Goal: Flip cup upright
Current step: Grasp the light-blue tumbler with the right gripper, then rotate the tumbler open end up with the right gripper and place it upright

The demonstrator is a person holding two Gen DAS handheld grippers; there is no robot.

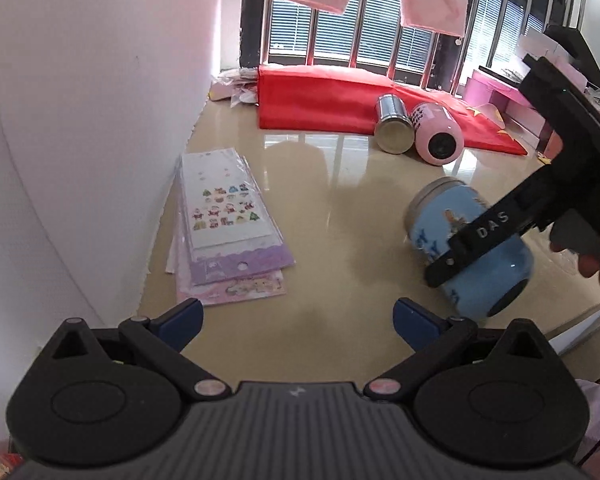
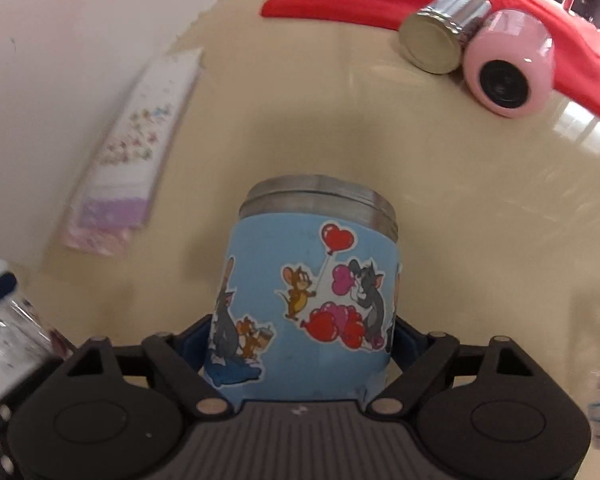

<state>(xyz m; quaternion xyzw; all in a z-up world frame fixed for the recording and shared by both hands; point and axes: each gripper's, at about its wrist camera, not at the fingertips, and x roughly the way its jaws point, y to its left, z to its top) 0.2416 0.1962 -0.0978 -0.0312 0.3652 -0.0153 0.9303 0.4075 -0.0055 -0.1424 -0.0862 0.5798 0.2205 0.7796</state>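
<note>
1. One glossy beige worktop (image 1: 320,184) carries everything.
2. My right gripper (image 2: 300,340) clamps the blue cup (image 2: 308,292) by its sides, tilted above the worktop, steel rim pointing away.
3. My left gripper (image 1: 298,316) hangs spread wide, holding nothing.

Bright daylight from the window (image 1: 364,28), glare on the glossy table (image 1: 320,184), fisheye-bent edges, right view blurred

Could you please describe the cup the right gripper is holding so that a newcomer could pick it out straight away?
On the glossy beige table, nearer than the red cloth, the right gripper has its jaws clamped on the blue cup. Unlike the pink cup and the steel cup lying by the cloth, it bears cat-and-mouse cartoon stickers and a threaded silver rim.
</note>
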